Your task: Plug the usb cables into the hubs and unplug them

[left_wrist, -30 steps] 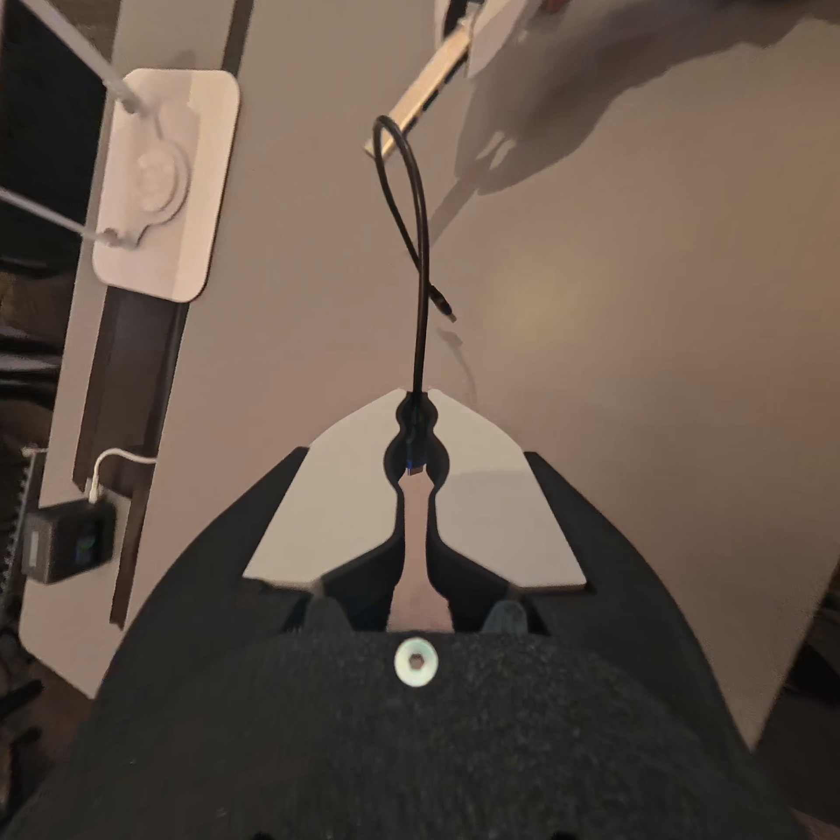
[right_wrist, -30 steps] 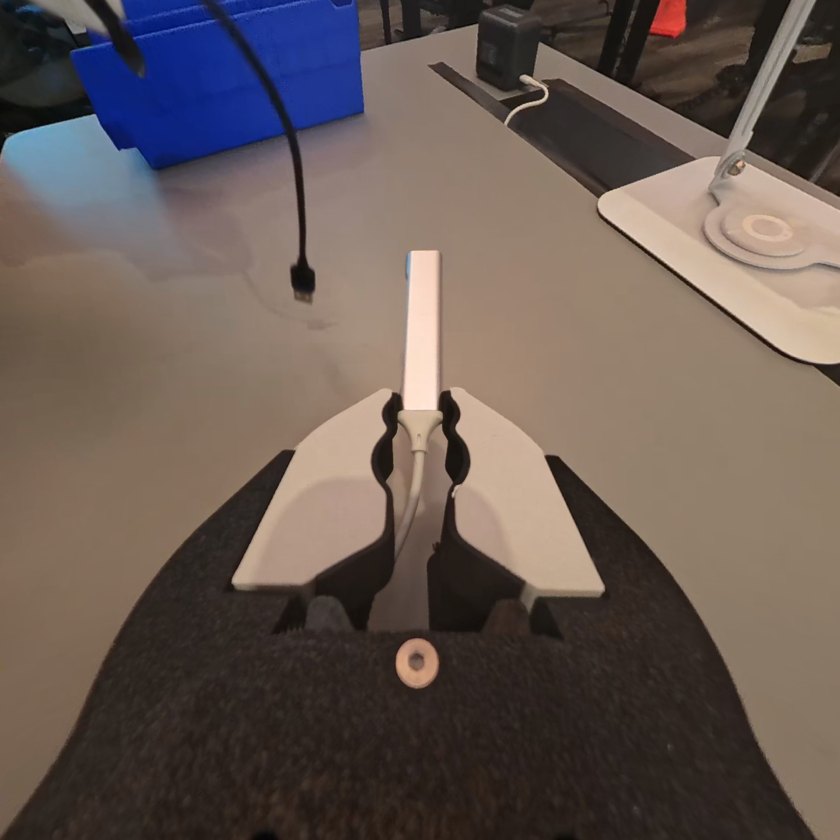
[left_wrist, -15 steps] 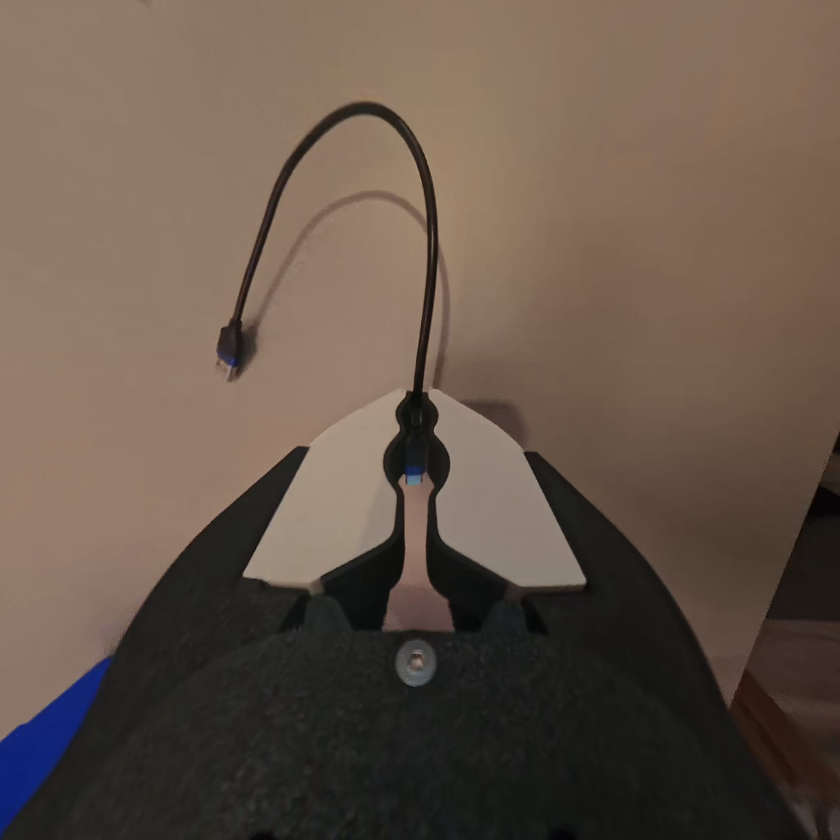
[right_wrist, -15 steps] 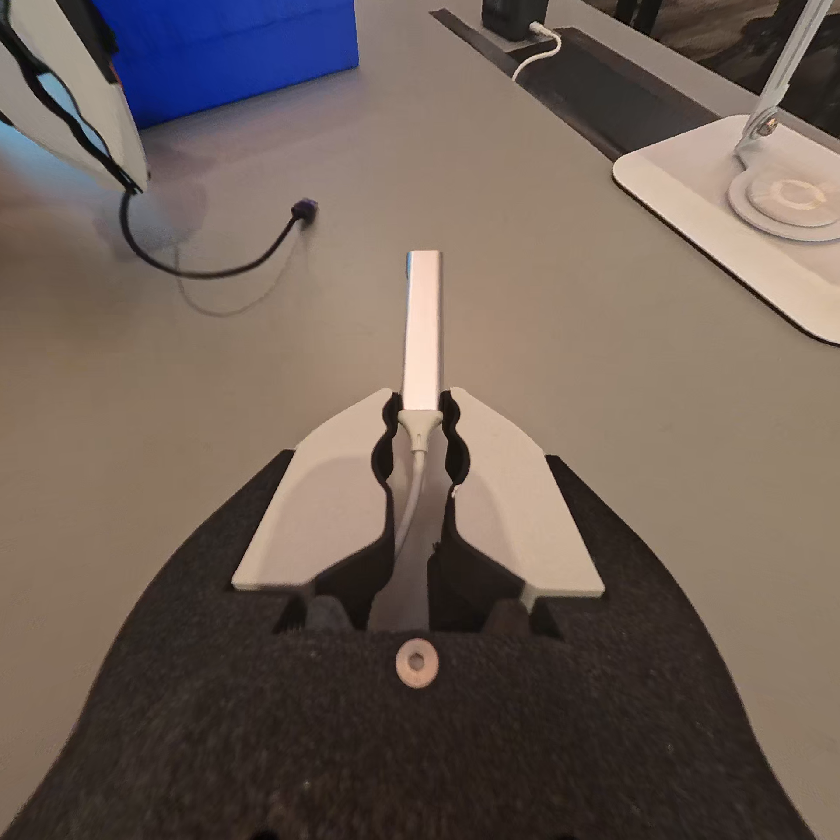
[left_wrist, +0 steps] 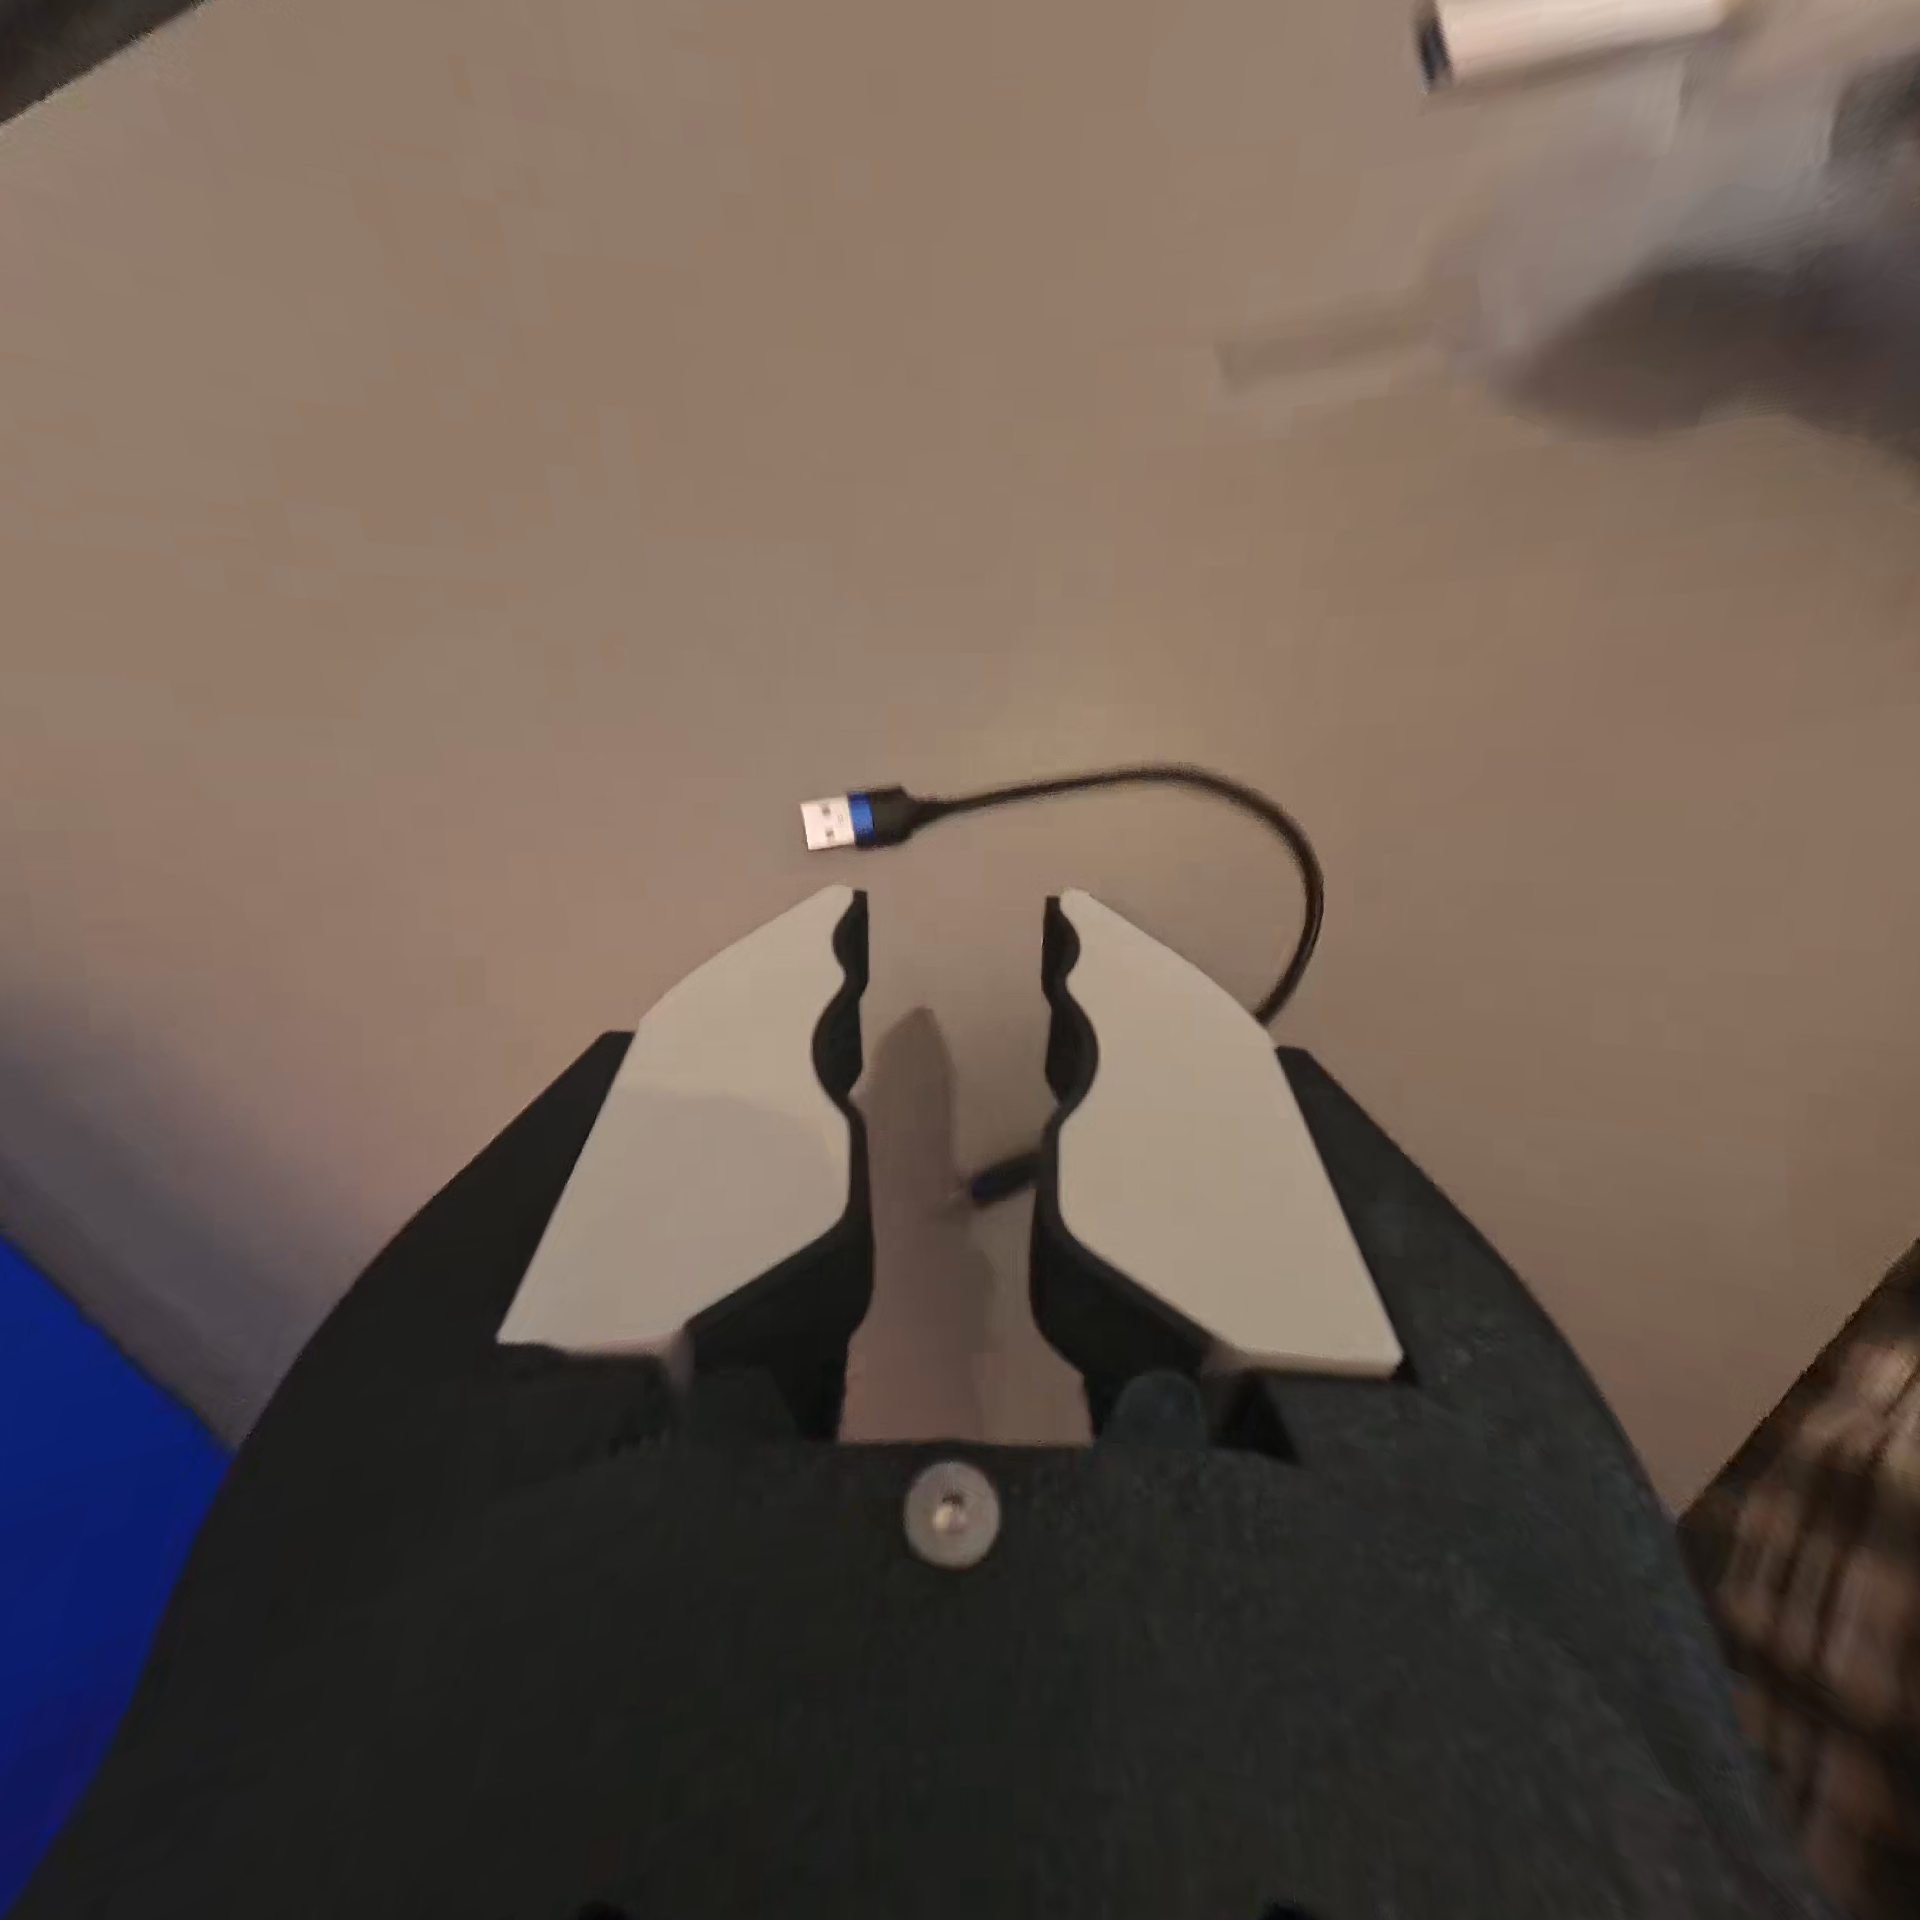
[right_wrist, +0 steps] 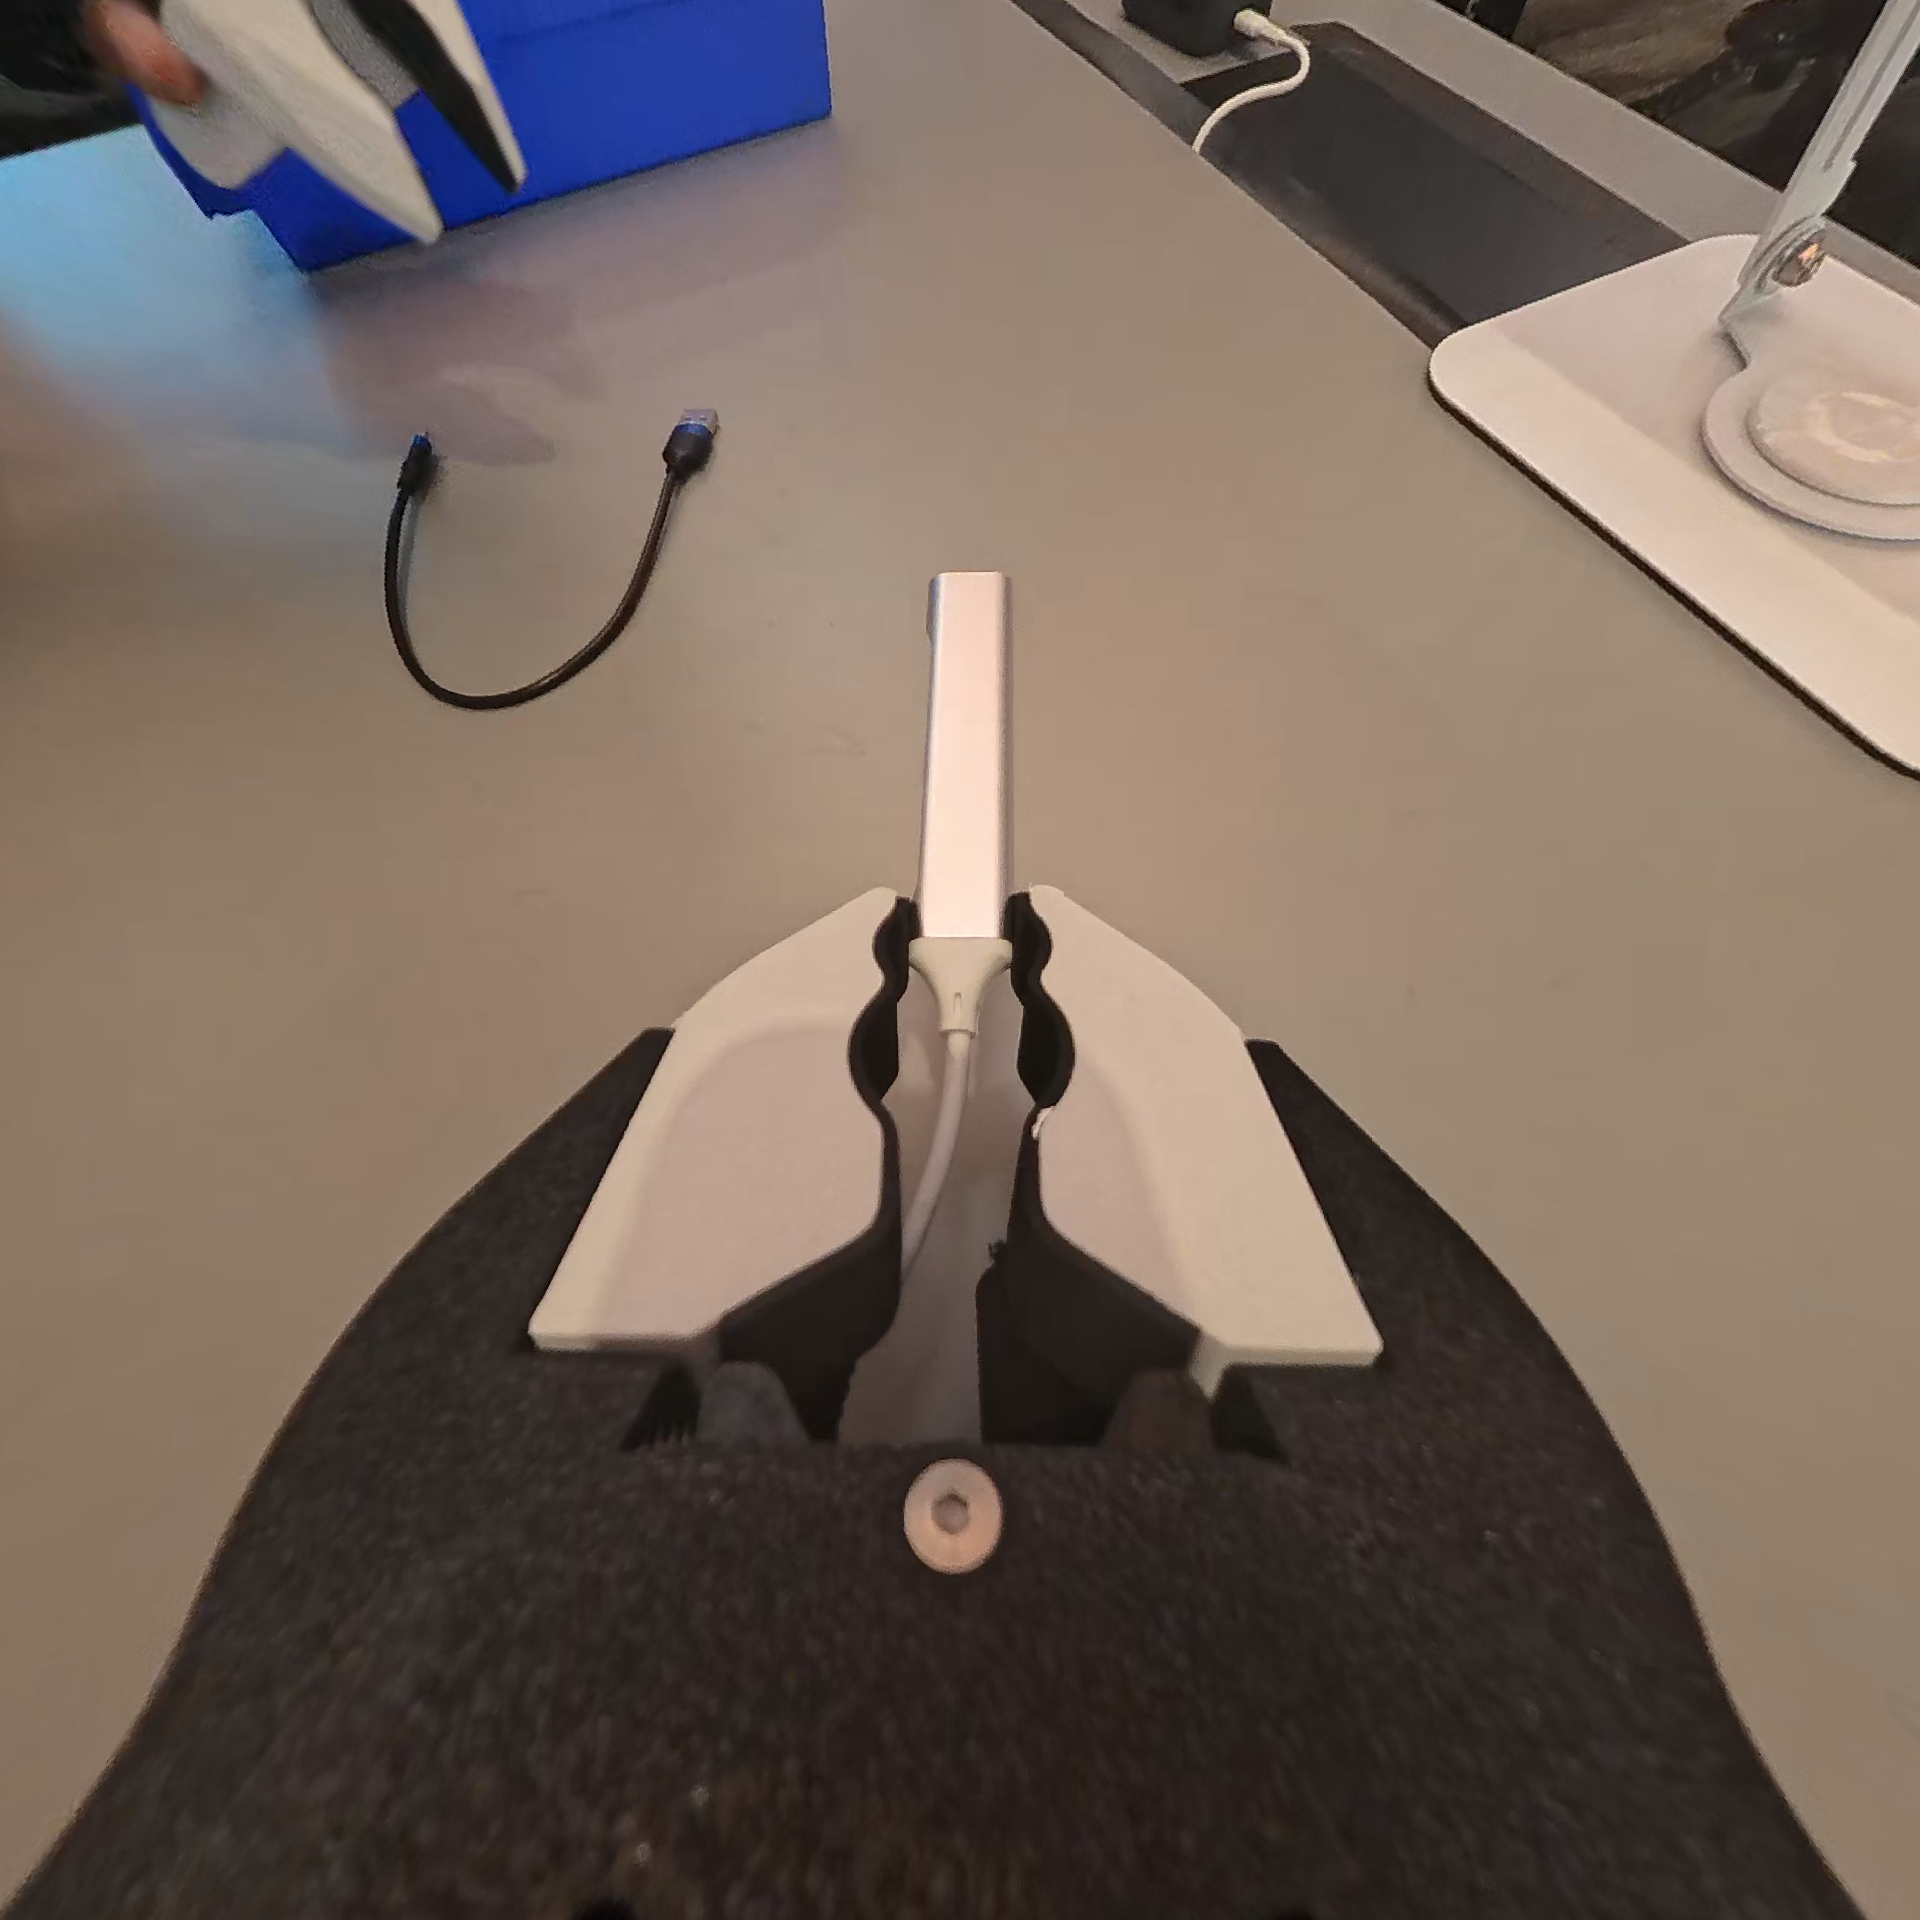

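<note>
Dim warm indoor light, soft shadows, wide-angle bending at edges, motion blur at the left view's upper right.

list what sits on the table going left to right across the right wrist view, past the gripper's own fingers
black usb cable → silver hub held in the right gripper → white stand base. The blue bin and left gripper overlap at far left, so I leave them out.

Blurred silver hub (left_wrist: 1558, 36), cut off above.

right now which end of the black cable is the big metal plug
The end with the blue collar, just ahead of the open left gripper; the other end is smaller.
</note>
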`<act>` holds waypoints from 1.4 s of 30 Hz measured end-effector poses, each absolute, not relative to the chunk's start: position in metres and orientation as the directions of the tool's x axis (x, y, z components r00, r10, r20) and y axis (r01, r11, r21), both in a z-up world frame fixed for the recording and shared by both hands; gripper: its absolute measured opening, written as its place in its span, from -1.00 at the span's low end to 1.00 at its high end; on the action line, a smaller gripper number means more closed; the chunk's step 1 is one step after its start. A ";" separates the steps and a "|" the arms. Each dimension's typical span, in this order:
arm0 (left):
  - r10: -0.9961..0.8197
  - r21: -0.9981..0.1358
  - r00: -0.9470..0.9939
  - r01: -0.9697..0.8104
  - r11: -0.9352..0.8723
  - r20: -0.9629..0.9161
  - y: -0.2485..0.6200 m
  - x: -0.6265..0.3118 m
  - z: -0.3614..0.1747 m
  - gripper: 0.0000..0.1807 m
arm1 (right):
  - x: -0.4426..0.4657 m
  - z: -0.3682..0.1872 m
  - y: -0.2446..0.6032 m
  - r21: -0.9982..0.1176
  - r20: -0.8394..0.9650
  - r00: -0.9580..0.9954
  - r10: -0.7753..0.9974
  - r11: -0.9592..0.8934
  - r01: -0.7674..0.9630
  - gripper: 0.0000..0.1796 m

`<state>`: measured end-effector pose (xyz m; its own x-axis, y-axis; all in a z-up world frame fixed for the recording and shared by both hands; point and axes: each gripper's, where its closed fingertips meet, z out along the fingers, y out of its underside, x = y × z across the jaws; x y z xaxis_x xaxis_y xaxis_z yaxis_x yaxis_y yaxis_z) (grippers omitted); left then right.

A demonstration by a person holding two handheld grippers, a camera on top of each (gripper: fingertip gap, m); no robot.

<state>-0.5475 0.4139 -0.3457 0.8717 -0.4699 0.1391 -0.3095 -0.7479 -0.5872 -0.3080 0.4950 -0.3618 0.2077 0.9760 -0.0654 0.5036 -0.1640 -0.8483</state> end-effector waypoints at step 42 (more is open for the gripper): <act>-0.607 -0.471 0.795 -0.533 -0.703 0.007 0.451 -0.521 -0.416 -0.74 | -0.310 -0.354 0.494 -0.850 -0.033 0.229 0.973 -0.148 0.506 -0.81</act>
